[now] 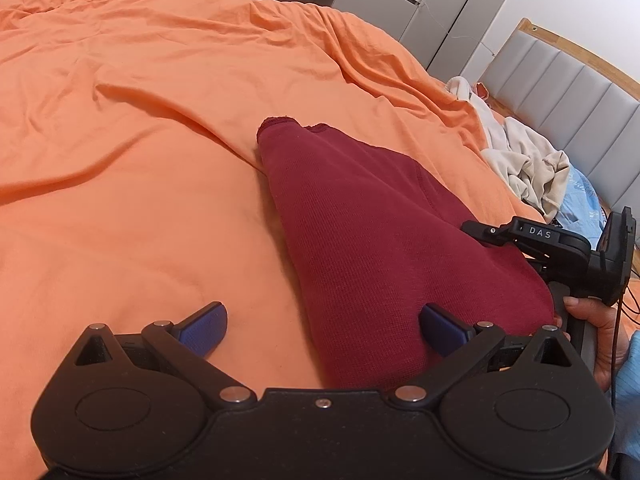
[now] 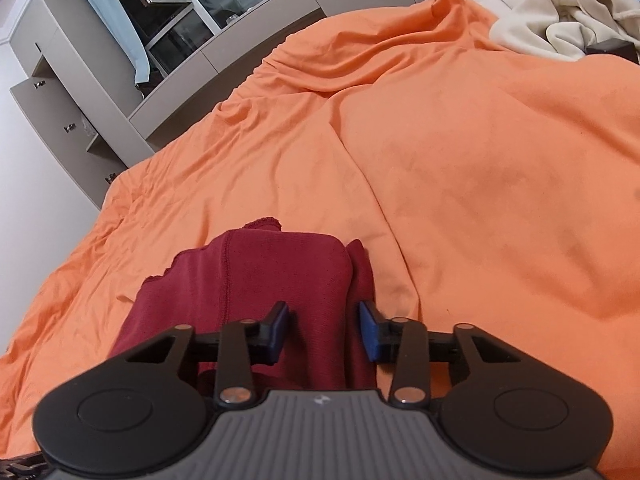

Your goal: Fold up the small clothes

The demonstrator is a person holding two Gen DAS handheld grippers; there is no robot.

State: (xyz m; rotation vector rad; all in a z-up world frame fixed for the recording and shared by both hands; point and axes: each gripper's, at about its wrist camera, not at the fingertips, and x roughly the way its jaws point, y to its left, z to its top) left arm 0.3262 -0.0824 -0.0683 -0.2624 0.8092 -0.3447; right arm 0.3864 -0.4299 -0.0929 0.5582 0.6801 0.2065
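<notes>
We have the maroon garment [image 1: 380,240] lying partly folded on the orange bed [image 1: 140,140] — left hand-held gripper [image 1: 323,330] wide open and empty, right hand-held gripper [image 2: 323,330] half-closed astride its edge, not yet pinching — while the cream clothes [image 1: 524,168] look untouched.

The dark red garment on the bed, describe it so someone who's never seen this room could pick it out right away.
Start from the big orange bedspread that covers the bed. The dark red garment lies flat on it, nearer than the pile of cream clothes by the grey headboard. It is the only deep red, fine-ribbed piece, long and narrow, spread apart from the pile.
</notes>
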